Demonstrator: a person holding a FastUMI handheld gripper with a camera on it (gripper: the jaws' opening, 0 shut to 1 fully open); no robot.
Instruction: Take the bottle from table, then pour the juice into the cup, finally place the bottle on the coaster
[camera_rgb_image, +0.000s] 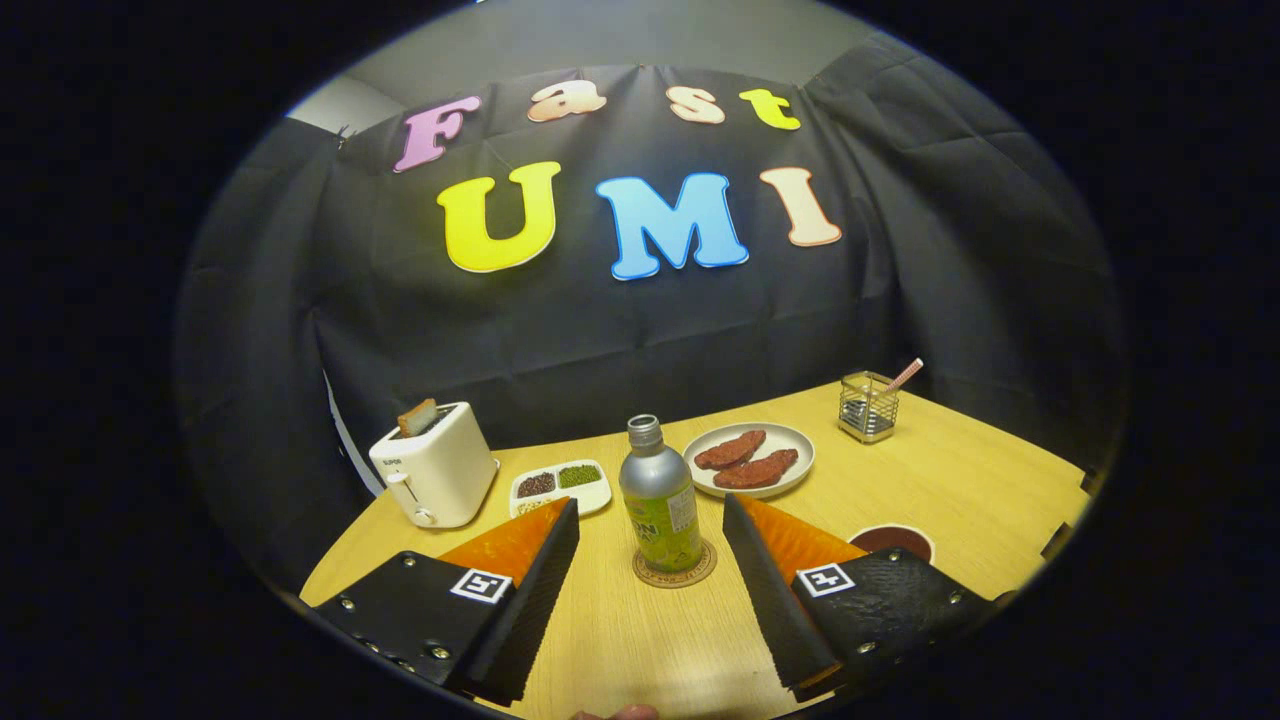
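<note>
Bottle of silver metal with a green label (660, 500) stands upright on the round cork coaster (675, 572) just ahead of my claw (650, 555), fingers spread wide and touching nothing, so I judge the placing done and need only back away.

Staged booth: black cloth wall (640, 330), wooden table (950, 480) with toaster (435, 465), plate (748, 460).

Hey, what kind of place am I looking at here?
Likely a mock breakfast table in a demo booth: a toaster, a plate of sausages and a bottle on a coaster share a wooden table. The gripper is open before the bottle.
</note>
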